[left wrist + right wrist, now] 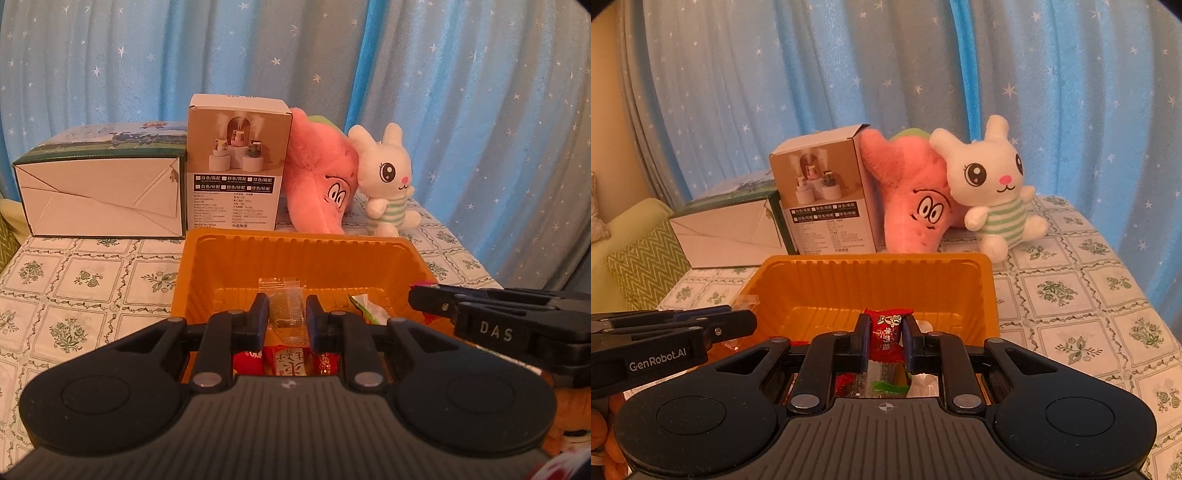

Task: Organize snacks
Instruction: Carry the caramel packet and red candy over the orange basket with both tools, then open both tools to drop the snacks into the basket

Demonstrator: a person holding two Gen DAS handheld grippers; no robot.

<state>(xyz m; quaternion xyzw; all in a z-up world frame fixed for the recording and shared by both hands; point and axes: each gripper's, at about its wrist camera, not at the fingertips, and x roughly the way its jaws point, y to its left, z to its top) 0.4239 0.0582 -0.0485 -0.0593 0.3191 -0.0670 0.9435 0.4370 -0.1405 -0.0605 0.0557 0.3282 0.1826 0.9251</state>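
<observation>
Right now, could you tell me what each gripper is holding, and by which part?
The left gripper pinches a clear-wrapped snack across its middle; the right gripper pinches a red-wrapped candy across its middle.

Orange tray near rim hidden; humidifier box small print unreadable

Star-speckled blue curtain, tablecloth-covered table

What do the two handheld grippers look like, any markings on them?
Both are matte black plastic. The left gripper has a ribbed grey base, round side discs, silver pivot pins and GenRobot.AI lettered on its side. The right gripper matches, with blue-edged fingers and DAS on its side.
</observation>
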